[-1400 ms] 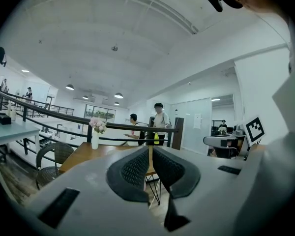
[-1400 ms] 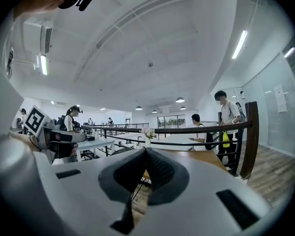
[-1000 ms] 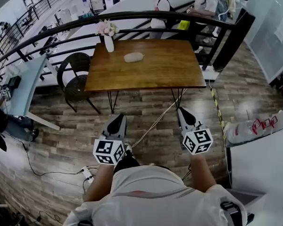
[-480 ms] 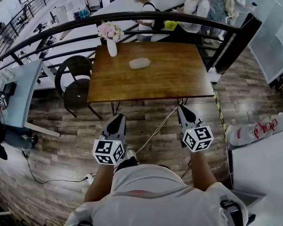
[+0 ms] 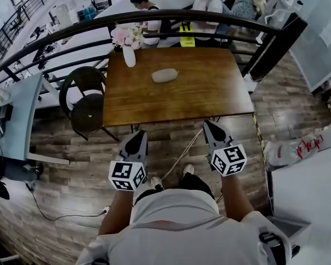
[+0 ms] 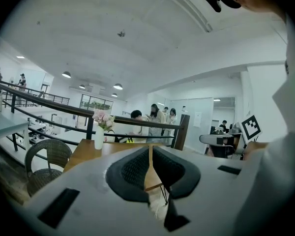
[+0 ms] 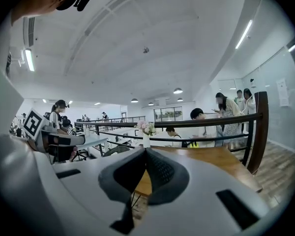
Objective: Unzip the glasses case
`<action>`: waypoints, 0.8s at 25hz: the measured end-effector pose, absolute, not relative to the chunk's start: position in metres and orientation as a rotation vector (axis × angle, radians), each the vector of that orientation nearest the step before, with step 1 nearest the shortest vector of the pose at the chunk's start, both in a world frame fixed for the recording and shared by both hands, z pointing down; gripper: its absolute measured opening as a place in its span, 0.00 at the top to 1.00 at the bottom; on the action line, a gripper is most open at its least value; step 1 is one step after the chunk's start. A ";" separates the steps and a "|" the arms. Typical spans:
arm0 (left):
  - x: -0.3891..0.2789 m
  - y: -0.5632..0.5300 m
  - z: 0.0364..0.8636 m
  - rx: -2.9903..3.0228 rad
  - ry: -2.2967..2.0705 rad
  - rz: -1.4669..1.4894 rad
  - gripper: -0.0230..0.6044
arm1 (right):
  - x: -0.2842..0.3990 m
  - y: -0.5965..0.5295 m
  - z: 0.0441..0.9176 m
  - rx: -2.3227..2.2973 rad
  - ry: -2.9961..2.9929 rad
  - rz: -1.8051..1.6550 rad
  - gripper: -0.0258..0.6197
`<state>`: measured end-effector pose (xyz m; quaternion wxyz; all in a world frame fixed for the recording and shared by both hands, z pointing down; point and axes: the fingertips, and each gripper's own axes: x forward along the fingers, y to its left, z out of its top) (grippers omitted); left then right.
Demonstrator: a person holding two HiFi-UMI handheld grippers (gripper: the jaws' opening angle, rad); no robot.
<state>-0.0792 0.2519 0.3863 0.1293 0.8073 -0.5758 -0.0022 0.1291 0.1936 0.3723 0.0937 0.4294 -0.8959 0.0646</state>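
Head view, room: a mezzanine sort of spot with a wood-plank floor [image 5: 60, 186]. A curved black rail [image 5: 154, 18] runs behind the counter [image 5: 204, 90], and people [image 5: 207, 1] stand past the rail.
Head view, counter: brown wood, mostly bare. A flower vase [image 5: 129, 54] stands at its far left corner, and a dark wicker chair [image 5: 87, 101] sits just beside its left edge.
Head view, case: the pale oval case [image 5: 165, 75] lies flat on the counter's far half. It's near the vase but not touching it, and well apart from both grippers.
Head view, grippers: the left gripper [image 5: 136, 141] and right gripper [image 5: 211, 129] are held over the floor, short of the counter's near edge and pointing toward it. A pale cable [image 5: 179, 154] runs across the floor between them.
Left gripper view: jaws pressed together with nothing between them. The counter shows almost edge-on past them, with the vase at left and the chair lower left.
Right gripper view: same deal, jaws together and empty, with the counter and vase beyond.
Only in head view: the case and the floor cable.
Only in gripper views: the white ceiling [image 6: 137, 43] with round lights [image 6: 118, 86], and the rail from the side.
Hard to tell: I can't pick out the case in either gripper view, since the jaws cover the middle of the counter. The zip is too small to see from above. The person [image 5: 182, 225] fills the bottom of the head view.
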 end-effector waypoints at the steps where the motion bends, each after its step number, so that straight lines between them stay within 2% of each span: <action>1: -0.079 0.246 0.389 2.339 -1.674 -0.005 0.91 | 0.129 0.187 0.374 1.272 -2.658 0.195 0.88; 8: -0.069 0.194 0.393 2.284 -1.733 0.002 0.91 | 0.135 0.124 0.382 1.206 -2.687 0.212 0.88; 20: -0.012 0.052 0.383 2.228 -1.832 -0.020 0.91 | 0.200 -0.025 0.390 1.120 -2.706 0.219 0.88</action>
